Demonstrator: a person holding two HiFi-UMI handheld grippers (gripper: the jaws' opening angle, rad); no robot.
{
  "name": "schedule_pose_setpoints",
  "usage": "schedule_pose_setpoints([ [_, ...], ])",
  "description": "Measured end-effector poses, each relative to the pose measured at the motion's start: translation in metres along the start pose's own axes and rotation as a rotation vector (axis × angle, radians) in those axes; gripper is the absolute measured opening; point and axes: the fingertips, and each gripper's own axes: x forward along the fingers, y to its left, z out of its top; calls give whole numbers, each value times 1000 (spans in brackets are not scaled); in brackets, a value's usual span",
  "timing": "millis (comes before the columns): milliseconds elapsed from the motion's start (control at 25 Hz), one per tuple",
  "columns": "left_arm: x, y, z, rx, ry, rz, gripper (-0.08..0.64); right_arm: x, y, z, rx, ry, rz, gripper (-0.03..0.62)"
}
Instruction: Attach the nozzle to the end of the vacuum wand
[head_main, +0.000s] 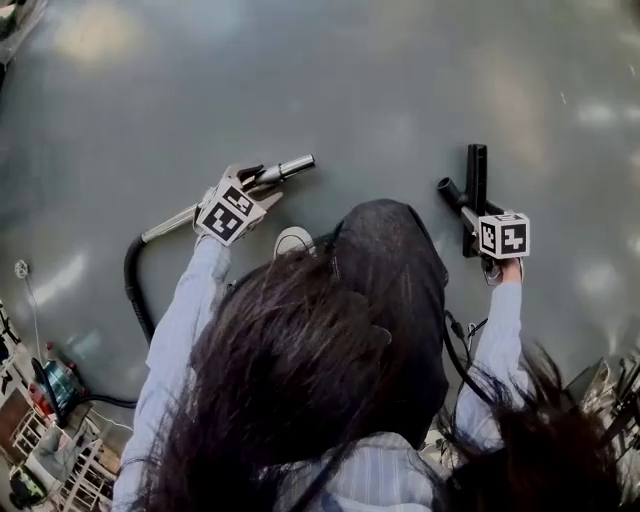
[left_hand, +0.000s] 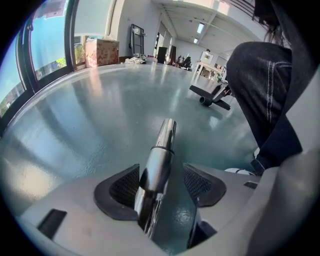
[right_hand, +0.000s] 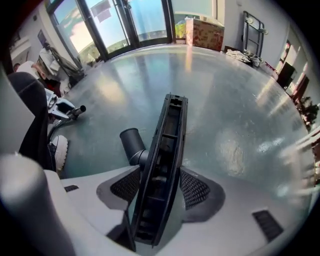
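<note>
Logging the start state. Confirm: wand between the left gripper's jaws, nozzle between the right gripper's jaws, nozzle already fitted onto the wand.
Not fitted: the head view shows the nozzle lying apart from the wand. The rest stands: wand between the jaws of the left gripper, nozzle between those of the right gripper.

A: How does the vacuum wand (head_main: 290, 167) lie?
B: It is a shiny metal tube, flat on the floor (head_main: 380, 90), with its free end pointing up and right.
A: And the nozzle (head_main: 476, 185)?
B: Black, T-shaped, unattached, well apart to the right of the wand, with its neck turned toward it.
</note>
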Motion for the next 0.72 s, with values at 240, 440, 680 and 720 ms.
schedule_pose_setpoints([
  [240, 22, 8, -26, 112, 151, 41, 250, 0, 5, 12, -70, -1, -2, 241],
  [440, 16, 23, -31, 84, 149, 46, 209, 10, 27, 41, -52, -58, 26, 241],
  [680, 13, 50, -7, 42, 143, 66, 206, 22, 53, 107, -164, -119, 81, 235],
  [720, 10, 53, -5, 35, 134, 66, 206, 26, 63, 119, -206, -115, 93, 234],
])
